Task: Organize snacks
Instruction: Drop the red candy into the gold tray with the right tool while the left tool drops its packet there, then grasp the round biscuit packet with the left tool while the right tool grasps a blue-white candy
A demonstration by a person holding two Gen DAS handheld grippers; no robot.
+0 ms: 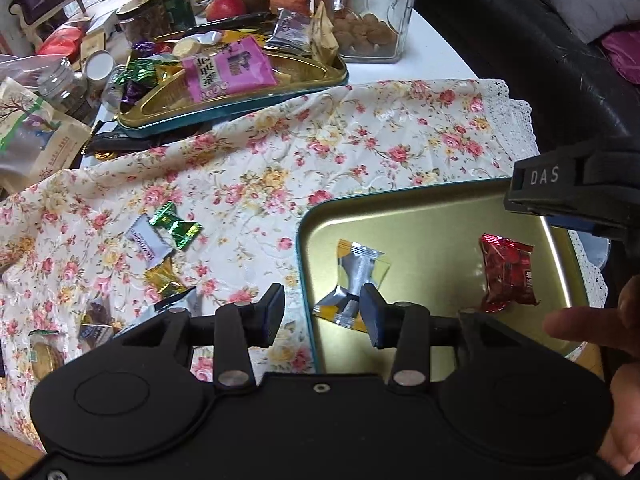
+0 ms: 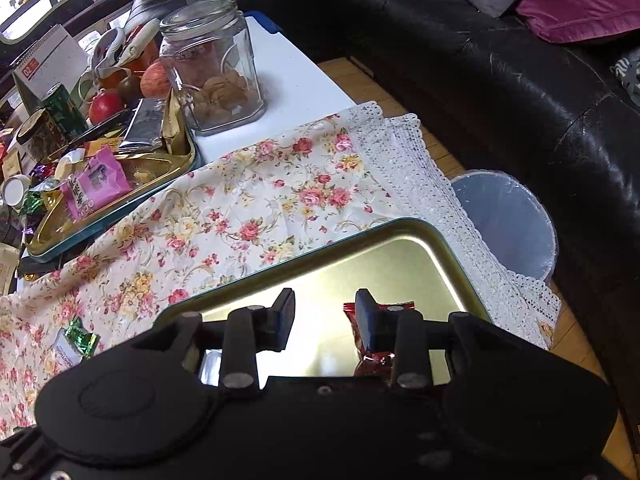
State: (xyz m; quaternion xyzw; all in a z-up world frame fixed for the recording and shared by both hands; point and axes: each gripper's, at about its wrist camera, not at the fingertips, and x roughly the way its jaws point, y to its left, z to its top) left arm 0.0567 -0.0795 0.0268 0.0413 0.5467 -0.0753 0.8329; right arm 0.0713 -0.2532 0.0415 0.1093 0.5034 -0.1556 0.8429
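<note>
Both tongs gape empty over gold tin tray (image 1: 420, 216): left tongs (image 1: 322, 312) above tray's left rim, right tongs (image 2: 324, 314) mid-tray. Silver-orange candy (image 1: 356, 276) and red snack pack (image 1: 506, 276) lie inside. Next, your left: reach green candy (image 1: 176, 226) on floral cloth (image 1: 320, 152), grip wrapper's middle.

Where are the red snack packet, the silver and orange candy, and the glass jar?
red snack packet (image 1: 507, 276), left wrist view, middle of the wrapper
silver and orange candy (image 1: 358, 270), left wrist view, silver centre
glass jar (image 2: 216, 68), right wrist view, front glass wall
</note>
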